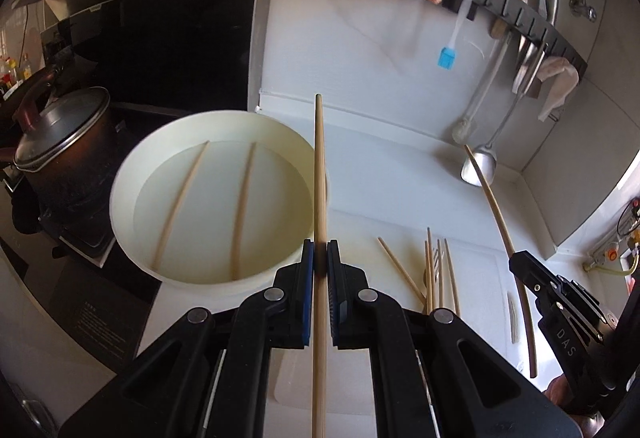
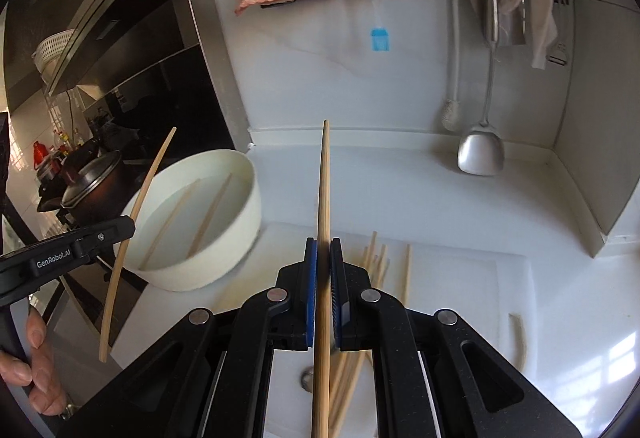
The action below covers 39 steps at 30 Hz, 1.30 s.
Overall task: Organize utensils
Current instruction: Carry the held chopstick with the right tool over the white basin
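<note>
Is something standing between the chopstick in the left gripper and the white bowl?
Nothing visible does. The left gripper holds its chopstick above the near rim of the white bowl, which holds only two chopsticks in water.

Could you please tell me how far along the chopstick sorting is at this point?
Partly done, it seems. Two chopsticks already lie in the white bowl. In hand: the left tool is shut on one chopstick, and the right tool is shut on another chopstick, both lifted above the counter. Left: a loose bunch of chopsticks on the white board.
</note>
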Motion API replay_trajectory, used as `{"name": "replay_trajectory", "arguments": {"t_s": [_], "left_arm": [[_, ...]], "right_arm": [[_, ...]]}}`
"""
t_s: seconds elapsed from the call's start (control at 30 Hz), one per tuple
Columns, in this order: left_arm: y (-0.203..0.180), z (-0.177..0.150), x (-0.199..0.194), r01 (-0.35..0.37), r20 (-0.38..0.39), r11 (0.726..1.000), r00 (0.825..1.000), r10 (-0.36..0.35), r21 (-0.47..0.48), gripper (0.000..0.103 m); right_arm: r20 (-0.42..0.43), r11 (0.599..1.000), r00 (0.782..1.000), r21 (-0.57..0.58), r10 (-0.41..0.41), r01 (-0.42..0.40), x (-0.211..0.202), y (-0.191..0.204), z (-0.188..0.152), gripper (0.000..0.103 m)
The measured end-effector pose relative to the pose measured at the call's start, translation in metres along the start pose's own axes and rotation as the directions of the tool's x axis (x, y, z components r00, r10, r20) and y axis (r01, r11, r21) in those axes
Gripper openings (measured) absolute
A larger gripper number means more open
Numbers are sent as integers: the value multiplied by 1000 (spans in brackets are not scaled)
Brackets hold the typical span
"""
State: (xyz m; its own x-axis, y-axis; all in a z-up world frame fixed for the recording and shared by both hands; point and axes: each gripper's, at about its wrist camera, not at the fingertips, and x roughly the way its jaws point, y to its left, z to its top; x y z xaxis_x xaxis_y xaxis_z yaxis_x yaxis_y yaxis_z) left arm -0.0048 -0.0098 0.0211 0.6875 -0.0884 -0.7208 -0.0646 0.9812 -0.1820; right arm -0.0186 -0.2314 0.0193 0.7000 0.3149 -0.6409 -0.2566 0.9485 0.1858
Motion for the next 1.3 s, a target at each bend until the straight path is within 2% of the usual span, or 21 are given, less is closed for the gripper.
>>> {"name": "replay_trajectory", "arguments": {"t_s": [0.17,0.33,0.53,0.67,0.9,1.3], "left_arm": [[43,32,6,5,23,1000,1000,-5,14,7],[95,60,37,10,-4,999,1000,-10,52,7],[140,74,81,41,-86,996,996,-34,77,7],[160,79,106,56,-139,997,989,-48,53,7],[172,78,139,45,-186,999,982,-43,8,7],[169,65,182,21,-279,1000,960,-17,12,7]], "right_arm": [[-3,999,999,-8,38,-38,32,51,24,7],[-39,999,998,22,40,-39,76,99,41,7],[-108,995,993,95,47,-37,133,137,50,7],[-166,993,985,108,58,-40,166,153,54,7],[-252,995,966,84,67,-47,209,164,55,7],[-378,993,923,109,78,-39,256,162,51,7]]}}
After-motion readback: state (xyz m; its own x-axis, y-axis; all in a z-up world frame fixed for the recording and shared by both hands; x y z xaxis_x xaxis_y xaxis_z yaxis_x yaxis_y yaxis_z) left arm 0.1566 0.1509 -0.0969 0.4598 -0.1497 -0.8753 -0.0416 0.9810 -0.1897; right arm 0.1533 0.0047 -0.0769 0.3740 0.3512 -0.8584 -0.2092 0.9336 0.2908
